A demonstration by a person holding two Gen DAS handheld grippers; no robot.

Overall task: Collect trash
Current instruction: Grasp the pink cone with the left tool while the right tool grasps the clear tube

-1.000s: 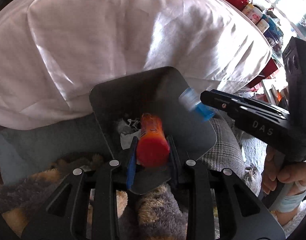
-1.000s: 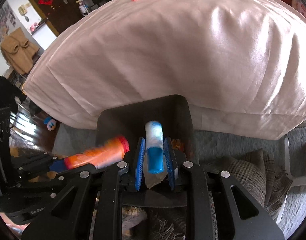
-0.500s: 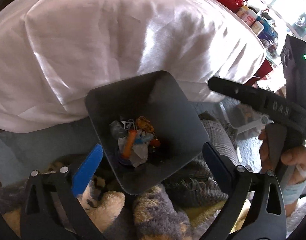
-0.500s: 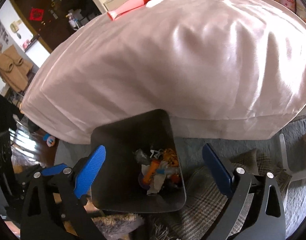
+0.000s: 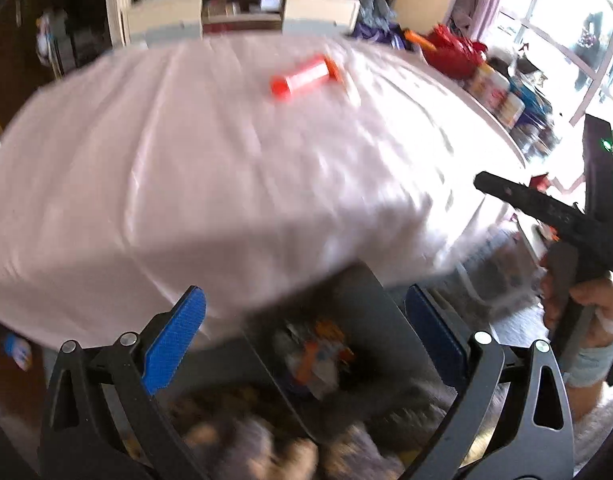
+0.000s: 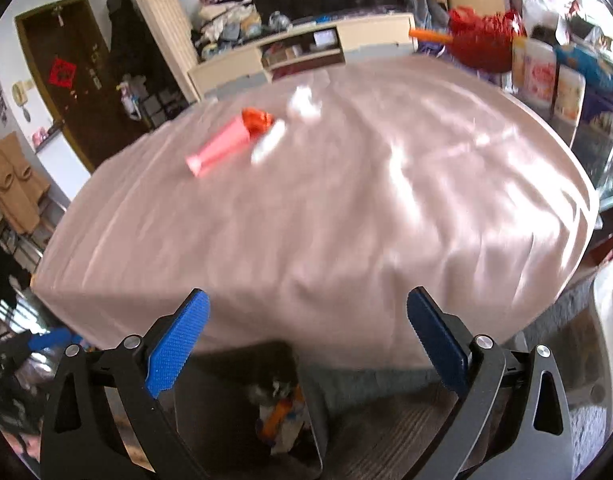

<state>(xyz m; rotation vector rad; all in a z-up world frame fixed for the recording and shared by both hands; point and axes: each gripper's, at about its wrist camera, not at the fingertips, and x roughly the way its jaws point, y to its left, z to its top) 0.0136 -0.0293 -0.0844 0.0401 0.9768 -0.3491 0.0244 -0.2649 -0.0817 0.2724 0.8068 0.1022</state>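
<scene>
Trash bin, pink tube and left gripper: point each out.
trash bin [image 5: 390,312], left wrist view, inner wall.
pink tube [image 6: 220,147], right wrist view, mid-body.
left gripper [image 5: 306,332], left wrist view, between fingertips.

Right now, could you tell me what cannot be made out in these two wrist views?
- Trash in the dark bin: left wrist view, motion blur smears it to orange and white patches.
- Same bin: right wrist view, cut by the bottom edge and hidden behind the left finger.
- White items beside the pink tube: right wrist view, too blurred to identify.
- Right gripper body: left wrist view, cut by the right edge.
</scene>
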